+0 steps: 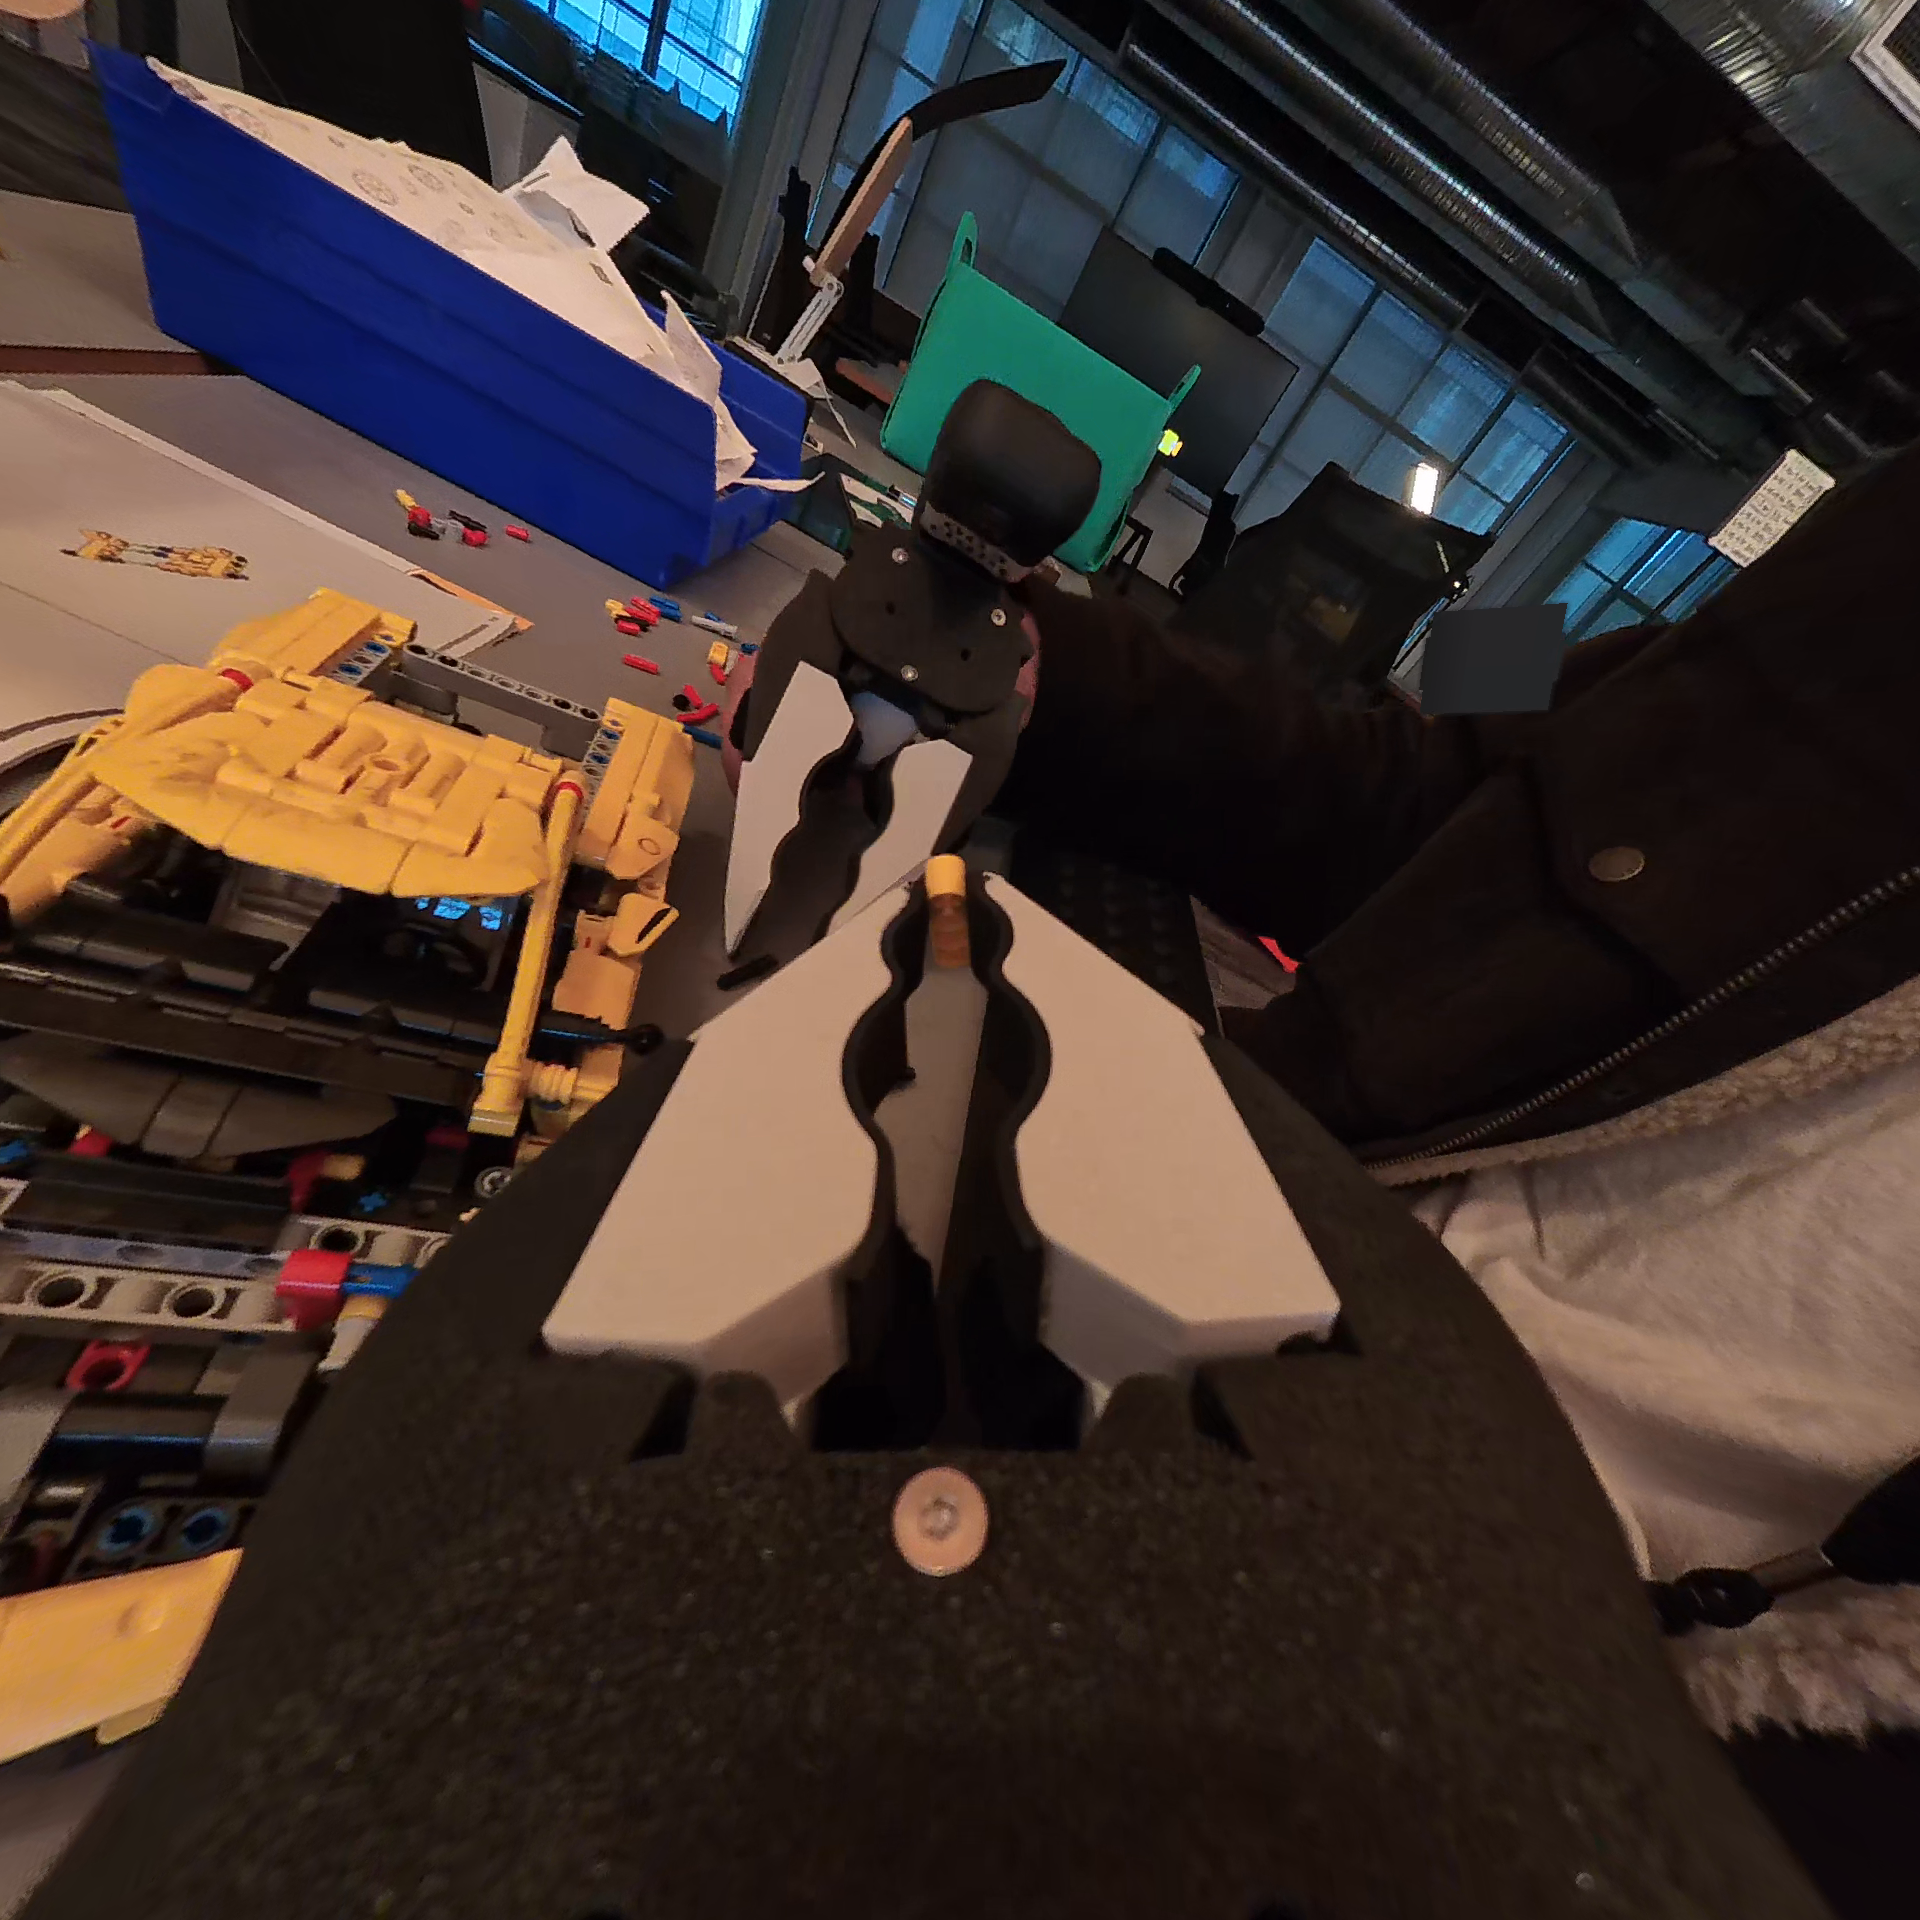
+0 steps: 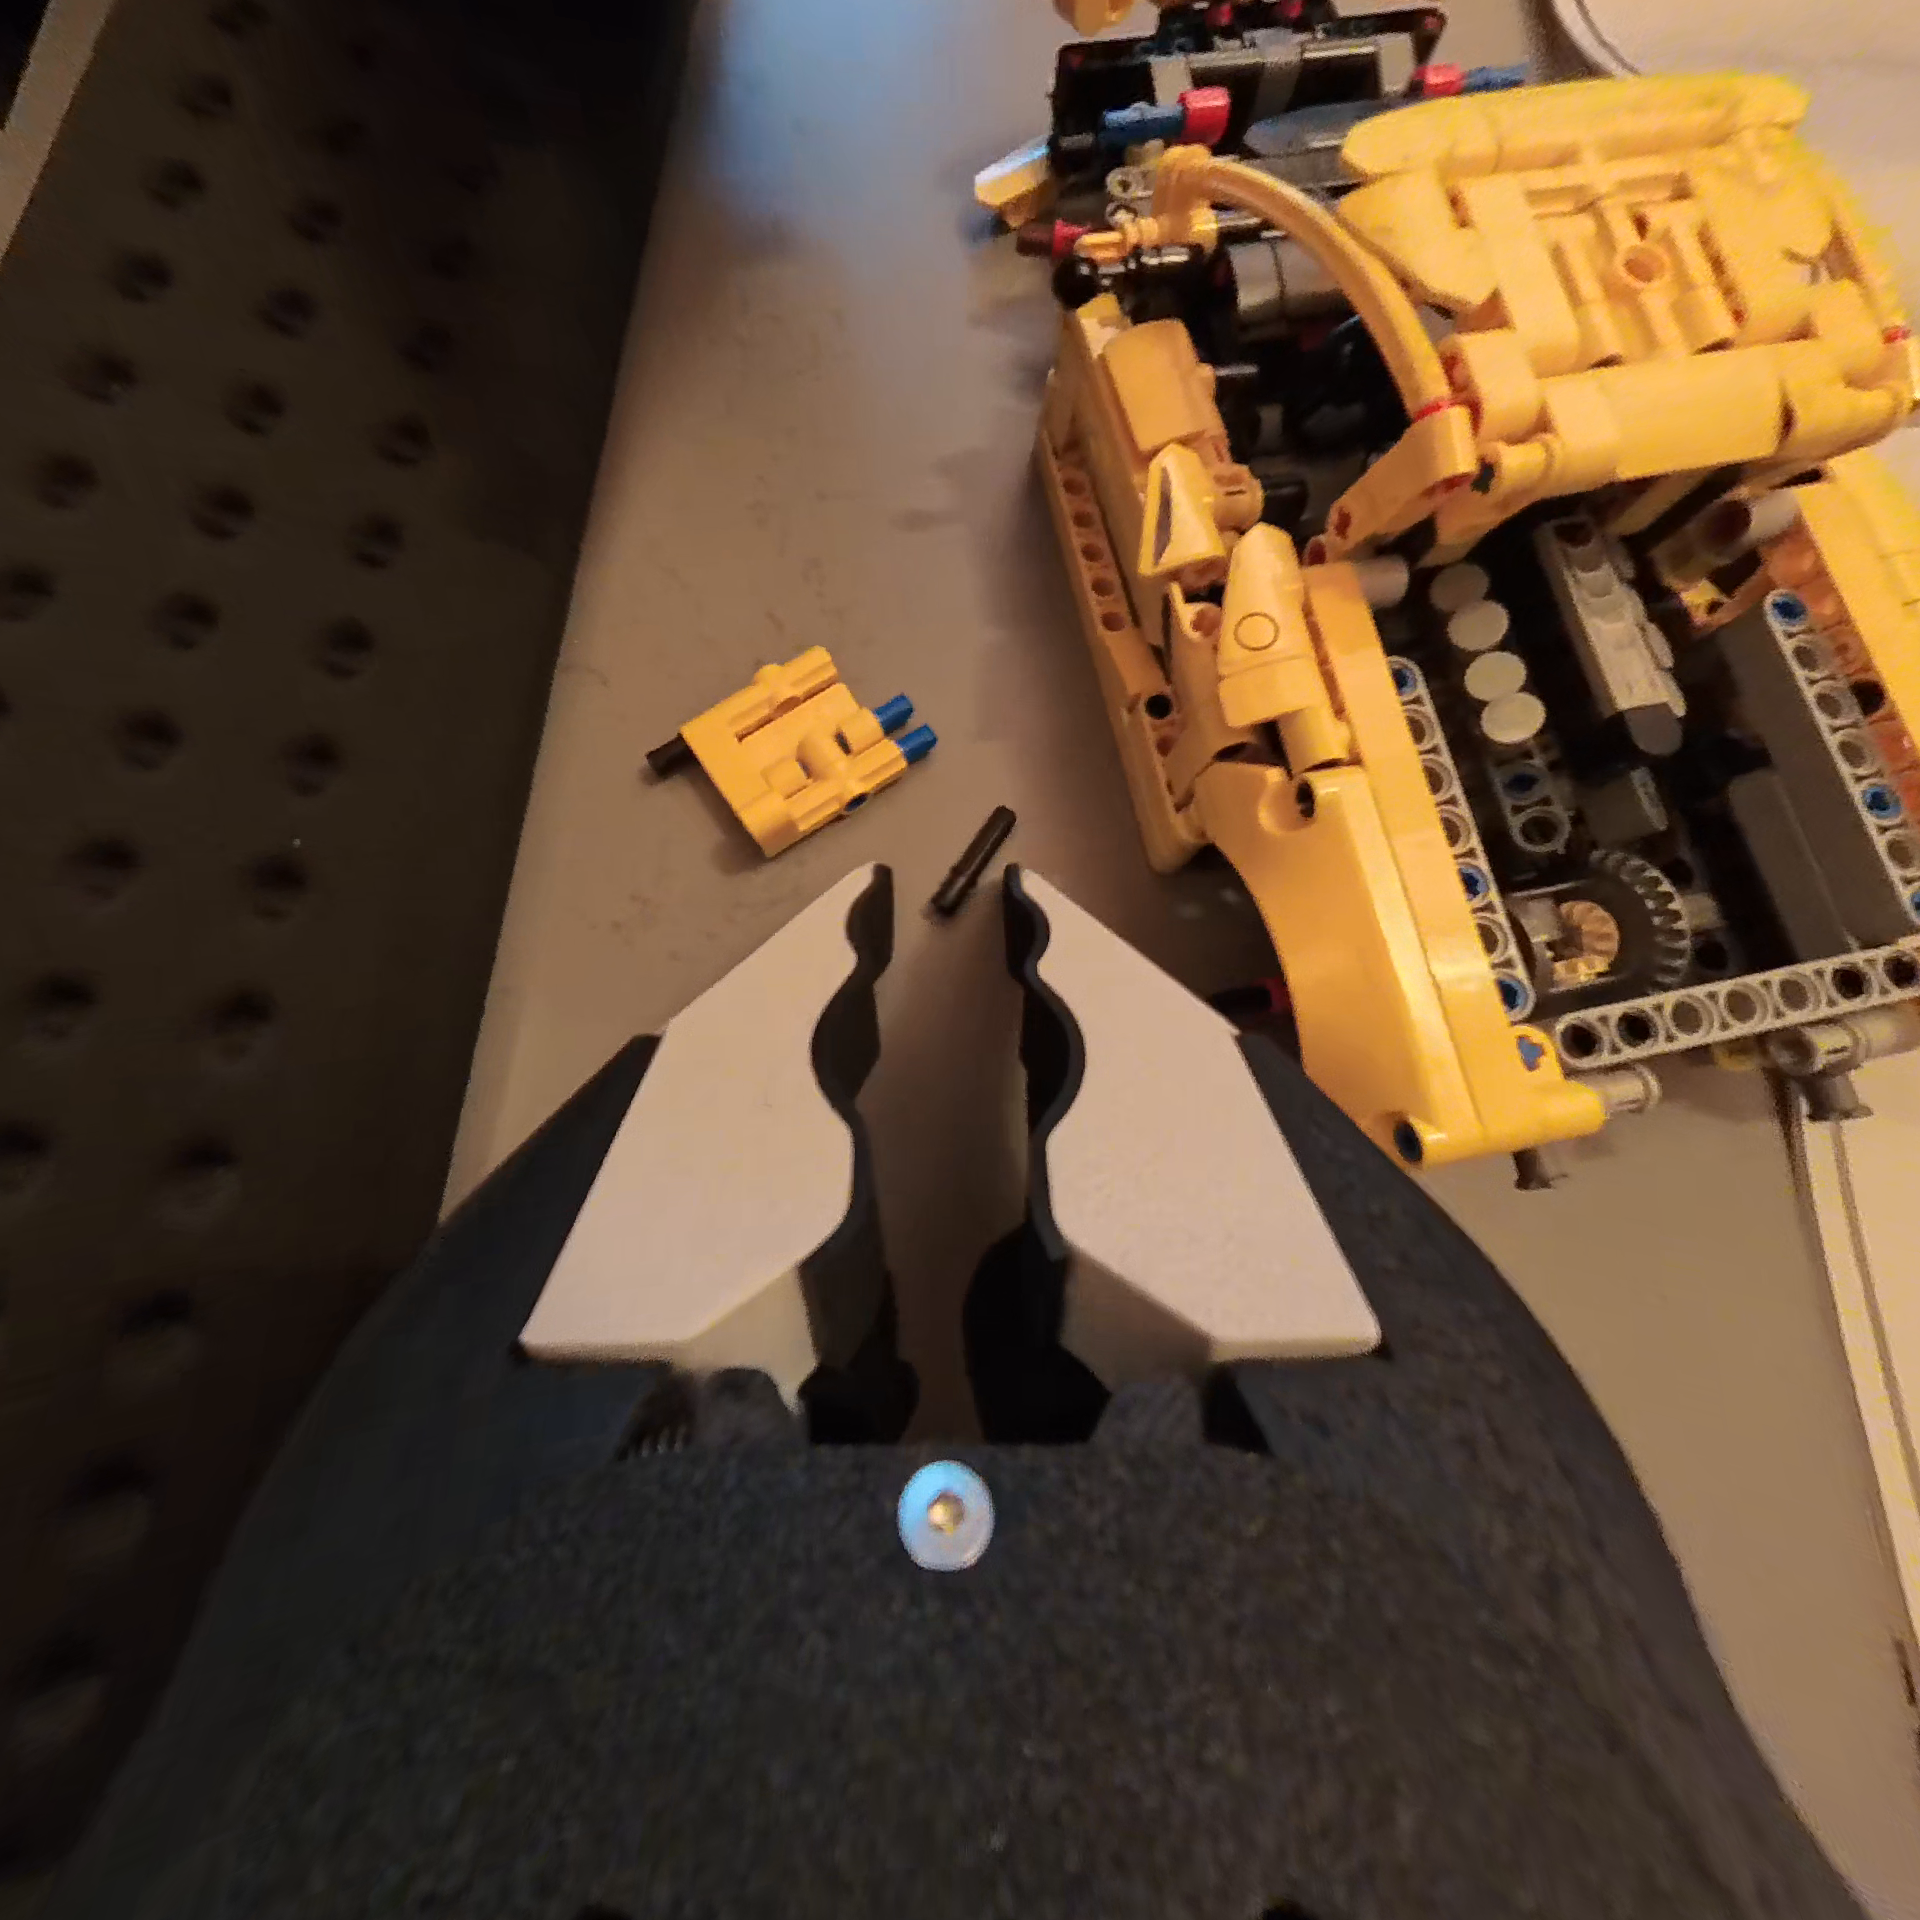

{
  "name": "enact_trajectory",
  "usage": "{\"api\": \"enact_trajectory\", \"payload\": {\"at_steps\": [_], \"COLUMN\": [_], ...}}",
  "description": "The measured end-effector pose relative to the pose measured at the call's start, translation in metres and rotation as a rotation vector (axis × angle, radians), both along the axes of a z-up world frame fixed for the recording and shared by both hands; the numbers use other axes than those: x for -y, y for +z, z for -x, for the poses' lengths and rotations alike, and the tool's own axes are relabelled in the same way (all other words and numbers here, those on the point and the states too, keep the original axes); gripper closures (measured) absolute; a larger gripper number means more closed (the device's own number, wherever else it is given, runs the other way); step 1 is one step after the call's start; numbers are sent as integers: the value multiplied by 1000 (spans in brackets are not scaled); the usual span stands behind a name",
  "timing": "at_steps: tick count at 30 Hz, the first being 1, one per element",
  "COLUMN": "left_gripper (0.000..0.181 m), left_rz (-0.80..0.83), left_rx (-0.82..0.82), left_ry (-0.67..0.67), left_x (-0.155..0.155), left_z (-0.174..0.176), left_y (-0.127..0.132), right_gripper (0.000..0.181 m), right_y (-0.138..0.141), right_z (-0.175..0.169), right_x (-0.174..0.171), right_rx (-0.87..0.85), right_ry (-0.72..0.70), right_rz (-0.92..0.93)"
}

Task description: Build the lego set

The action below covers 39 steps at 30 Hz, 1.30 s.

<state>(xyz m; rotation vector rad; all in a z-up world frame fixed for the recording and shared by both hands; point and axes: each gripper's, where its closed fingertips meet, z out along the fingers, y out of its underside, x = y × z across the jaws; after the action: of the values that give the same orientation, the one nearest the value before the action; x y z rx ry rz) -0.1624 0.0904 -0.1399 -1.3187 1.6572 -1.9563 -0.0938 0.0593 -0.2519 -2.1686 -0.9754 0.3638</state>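
Yellow plastic dominates the scene: the half-built lego model [image 2: 1455, 582] is stood on the grey table [image 2: 790, 436], its dark inner frame exposed on the side that faces the right gripper, presumably so that further parts can be pressed in from there.

A small yellow connector piece [image 1: 945, 906] is pinched at the very tips of the left gripper [image 1: 943, 894], whose fingers are closed upon it; it is held up off the table and off to the side of the model, near the person's jacket [image 1: 1558, 935], as if kept ready for mating with another part.

The right gripper [image 2: 945, 883] is lowered toward the table with its jaws parted and nothing between them. A short black pin [image 2: 972, 860] lies loose just beyond the fingertips — aligned with the gap, so a pick-up of it is judged to be the step in hand. Just beside the pin, a small yellow sub-assembly with blue pins [image 2: 795, 750] is laid flat, apart from the model.

A blue bin [image 1: 416, 343] of paper bags and scattered loose pieces [image 1: 644, 623] are kept farther back on the table, within reach.
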Motion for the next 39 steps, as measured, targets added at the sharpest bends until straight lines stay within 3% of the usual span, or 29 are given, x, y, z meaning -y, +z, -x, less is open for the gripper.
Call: {"api": "enact_trajectory", "payload": {"at_steps": [10, 19, 20, 22, 24, 27, 33, 39], "left_gripper": [174, 174, 174, 174, 174, 174, 174, 174], "left_rz": [18, 24, 33, 67, 96, 71, -136, -227], "left_rx": [2, 18, 30, 59, 86, 123, 119, 91], "left_ry": [10, -8, -17, -36, -56, -83, -108, -127], "left_x": [-3, 0, 0, 1, 2, 8, 28, 35], "left_z": [0, 2, 3, 6, 10, 14, 14, 13], "left_y": [1, 5, 7, 15, 22, 27, 10, -3], "right_gripper": [173, 177, 178, 178, 178, 178, 179, 178], "right_y": [0, 0, 7, 55, 99, 127, 123, 110], "right_z": [-3, -6, -1, 24, 45, 62, 76, 77], "right_x": [-8, -11, -12, -19, -19, -14, -7, -1], "right_rx": [-4, 137, 145, 88, 137, 218, 263, 291], "right_ry": [-140, -188, -185, -139, -68, -61, 38, 88], "right_rz": [5, -75, -83, -248, -382, -325, -241, -171]}}
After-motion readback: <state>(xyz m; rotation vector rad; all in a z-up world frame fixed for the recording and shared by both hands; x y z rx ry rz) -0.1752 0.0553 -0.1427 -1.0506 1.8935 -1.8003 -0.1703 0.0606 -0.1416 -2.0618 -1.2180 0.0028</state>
